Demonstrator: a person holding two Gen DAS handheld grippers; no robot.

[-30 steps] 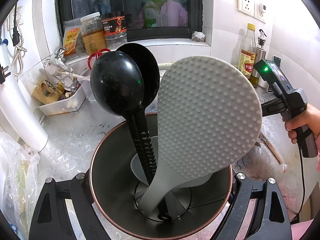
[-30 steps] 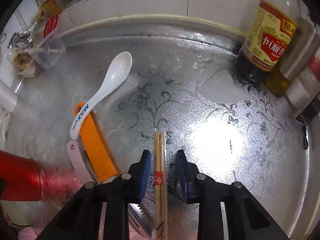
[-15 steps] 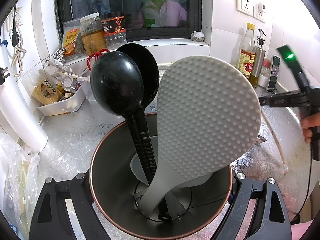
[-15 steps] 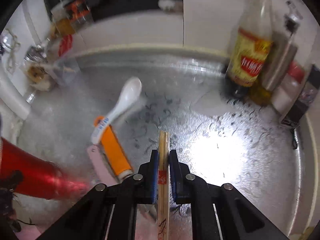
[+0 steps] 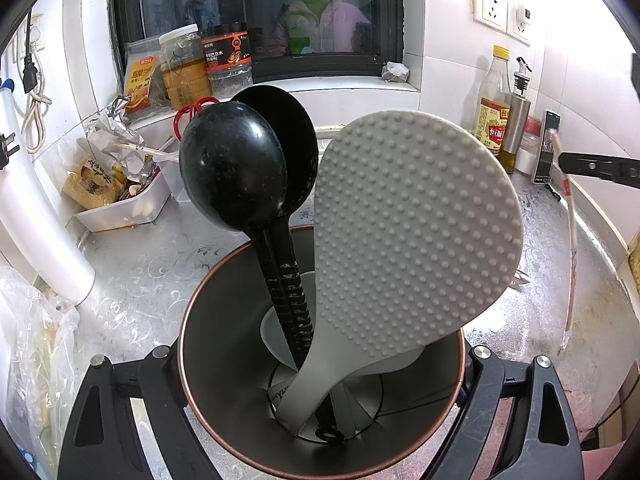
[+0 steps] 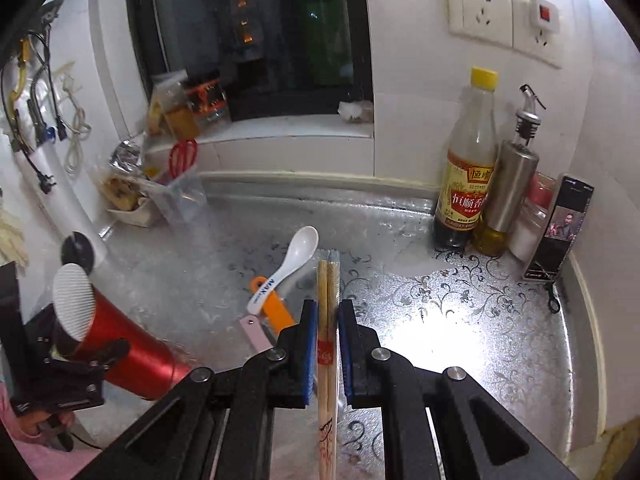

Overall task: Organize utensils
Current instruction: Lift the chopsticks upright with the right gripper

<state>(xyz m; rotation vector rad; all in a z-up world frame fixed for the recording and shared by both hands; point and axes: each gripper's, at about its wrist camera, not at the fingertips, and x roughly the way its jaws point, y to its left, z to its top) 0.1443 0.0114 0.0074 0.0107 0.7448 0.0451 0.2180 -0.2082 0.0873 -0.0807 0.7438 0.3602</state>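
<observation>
**Ana:** Well, the right gripper (image 6: 325, 344) is clamped on the pair of wooden chopsticks (image 6: 328, 320), pinching them near the red paper band, with long ends sticking out past the blue pads both ways. That is a thin thing held at one spot; the sticks could pivot or slide apart in the grip.

**Ben:** And the holder? The left gripper (image 5: 320, 360) has its jaws closed around the red cup (image 6: 132, 356), which is tilted toward the counter. From the left wrist view its mouth is crowded: two black ladles (image 5: 236, 172) and a grey rice paddle (image 5: 416, 232) stand in it, heads high above the rim.

**Ana:** So the risk is at the entry. If the chopstick tips meet the paddle's broad face or a ladle bowl, they would skid off and one stick could slip free onto the metal counter (image 6: 460, 308).

**Ben:** A knock could also lever the tall utensils out, since the cup leans and they are top-heavy.

**Ana:** The open gap looks to be on the left of the cup's mouth, beside the ladle handles. Aiming there, tips first and steep, seems safest.

**Ben:** Still on the counter are a white spoon (image 6: 288, 268) lying across an orange-handled tool (image 6: 276, 308), so more remains.
</observation>
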